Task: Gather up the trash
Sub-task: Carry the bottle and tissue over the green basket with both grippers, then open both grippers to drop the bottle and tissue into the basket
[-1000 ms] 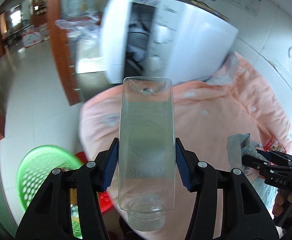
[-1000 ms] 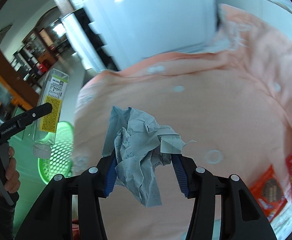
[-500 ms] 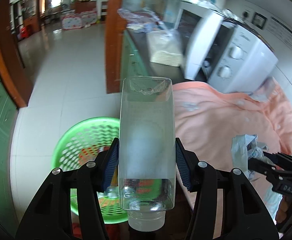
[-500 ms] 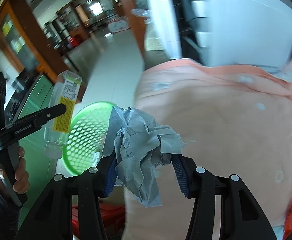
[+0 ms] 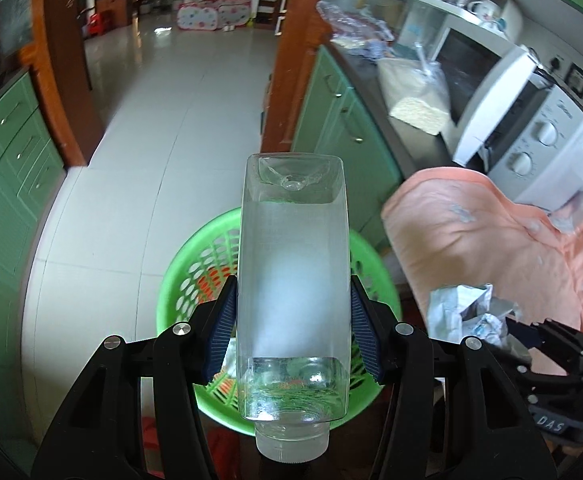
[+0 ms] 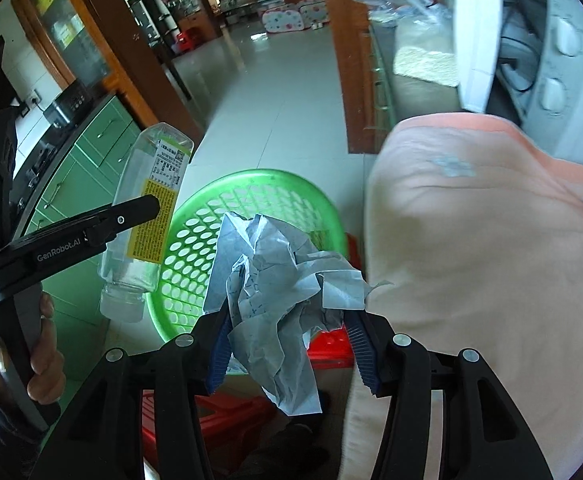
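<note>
My left gripper is shut on a clear square plastic bottle, cap end toward the camera, held in the air above a green perforated basket on the floor. The bottle with its yellow label also shows in the right wrist view. My right gripper is shut on a crumpled grey-white paper, held over the near rim of the green basket. The paper also shows at the right of the left wrist view.
A counter covered with a peach cloth lies to the right, with a white microwave behind it. Green cabinets line the left wall. Red stools stand under the basket. Tiled floor stretches ahead.
Both grippers have swung left, away from the peach cloth, and now hold the bottle and the paper over the green basket. Both grips stay the same.
</note>
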Demonstrator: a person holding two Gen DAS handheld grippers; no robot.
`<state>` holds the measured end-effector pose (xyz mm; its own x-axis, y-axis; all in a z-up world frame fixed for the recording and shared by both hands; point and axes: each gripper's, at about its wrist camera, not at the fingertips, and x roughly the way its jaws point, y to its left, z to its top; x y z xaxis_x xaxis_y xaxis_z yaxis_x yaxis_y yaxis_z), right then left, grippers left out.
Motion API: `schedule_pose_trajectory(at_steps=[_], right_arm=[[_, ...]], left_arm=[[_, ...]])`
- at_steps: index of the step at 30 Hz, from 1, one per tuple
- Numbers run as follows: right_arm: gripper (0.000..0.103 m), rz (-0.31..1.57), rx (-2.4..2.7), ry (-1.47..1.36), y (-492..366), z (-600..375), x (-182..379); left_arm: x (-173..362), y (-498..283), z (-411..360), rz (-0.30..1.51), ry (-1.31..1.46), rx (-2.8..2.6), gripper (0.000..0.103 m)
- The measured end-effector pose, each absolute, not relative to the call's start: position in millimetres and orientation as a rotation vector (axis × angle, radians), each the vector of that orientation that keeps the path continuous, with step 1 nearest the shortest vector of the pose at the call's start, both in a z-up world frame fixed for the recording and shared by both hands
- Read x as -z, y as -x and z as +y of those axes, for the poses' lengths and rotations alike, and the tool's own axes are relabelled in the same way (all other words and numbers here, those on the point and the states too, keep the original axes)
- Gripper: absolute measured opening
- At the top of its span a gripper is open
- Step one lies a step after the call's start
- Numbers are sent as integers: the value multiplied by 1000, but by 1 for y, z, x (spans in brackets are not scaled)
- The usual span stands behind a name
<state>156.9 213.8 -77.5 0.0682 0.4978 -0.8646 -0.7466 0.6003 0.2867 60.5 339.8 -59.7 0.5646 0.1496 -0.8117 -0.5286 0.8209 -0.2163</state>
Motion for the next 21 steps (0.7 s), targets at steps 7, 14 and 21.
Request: schedule_pose_trajectory(at_steps=[7, 14, 21], right_arm=[[53, 1194, -962, 283, -149, 238, 95], [56, 1210, -970, 290, -147, 255, 106], [65, 1216, -972, 286, -145, 262, 109]], left_arm=[[69, -56, 353, 900, 490, -443, 53], [77, -54, 366, 911, 515, -470, 53], [86, -53, 371, 931, 535, -480, 54]])
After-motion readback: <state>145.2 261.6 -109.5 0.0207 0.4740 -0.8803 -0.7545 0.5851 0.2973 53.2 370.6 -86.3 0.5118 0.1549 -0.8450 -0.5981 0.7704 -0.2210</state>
